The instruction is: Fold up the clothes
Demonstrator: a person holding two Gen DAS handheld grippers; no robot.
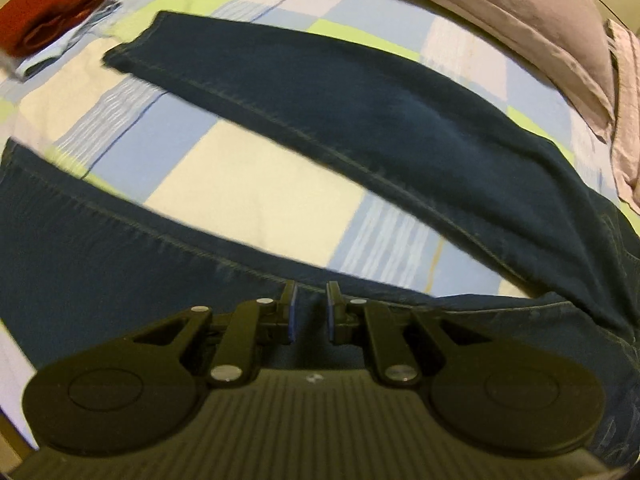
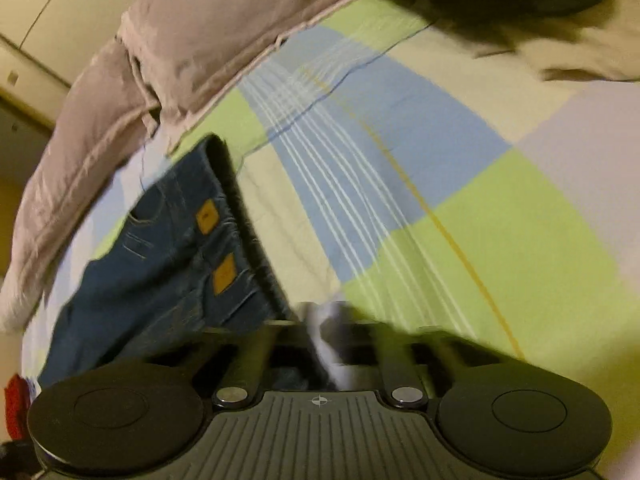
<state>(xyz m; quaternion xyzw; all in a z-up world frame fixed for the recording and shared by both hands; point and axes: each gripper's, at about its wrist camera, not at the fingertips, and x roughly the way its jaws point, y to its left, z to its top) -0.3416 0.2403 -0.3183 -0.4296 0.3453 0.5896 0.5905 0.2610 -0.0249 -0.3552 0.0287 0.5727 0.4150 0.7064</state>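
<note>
Jeans (image 1: 360,128) lie spread on the bedsheet (image 1: 256,184): heavy, limp denim; I'd grip the stiff waistband. Left gripper (image 1: 311,312) narrow, empty; right gripper (image 2: 320,344) wide, blurred.

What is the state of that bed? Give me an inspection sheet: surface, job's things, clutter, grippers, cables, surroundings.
Surface: checked bedspread, blue, green and cream.
Job's things: jeans spread out, legs apart.
Clutter: folded red cloth near the far leg's hem; grey pillow along the edge.
Grippers: left gripper over a jeans leg, jaws narrow, grip unclear; right gripper blurred, jaws wide, beside the waistband.
Cables: nothing seen.
Surroundings: pale panels behind the pillow.
</note>
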